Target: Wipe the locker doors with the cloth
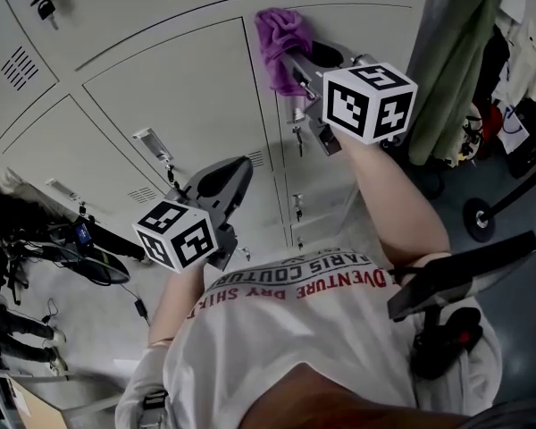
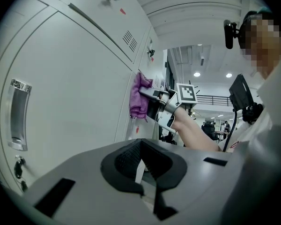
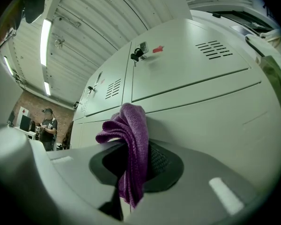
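Note:
The purple cloth [image 1: 281,43] is bunched against a grey locker door [image 1: 362,25] in the right column. My right gripper [image 1: 297,61] is shut on it, with folds hanging down between the jaws [image 3: 133,146]. The cloth [image 3: 131,125] touches the door face [image 3: 210,116]. My left gripper [image 1: 232,175] is lower and to the left, in front of another door [image 1: 179,88], with its jaws shut and nothing in them [image 2: 140,146]. From there the cloth [image 2: 139,95] and the right gripper [image 2: 155,101] show further along the row.
Doors carry chrome handles [image 2: 18,114], vents and keys in locks [image 1: 46,9]. Clothes [image 1: 456,61] hang right of the lockers. Cables and dark gear [image 1: 36,248] lie on the floor at left. A person [image 3: 49,125] stands far off.

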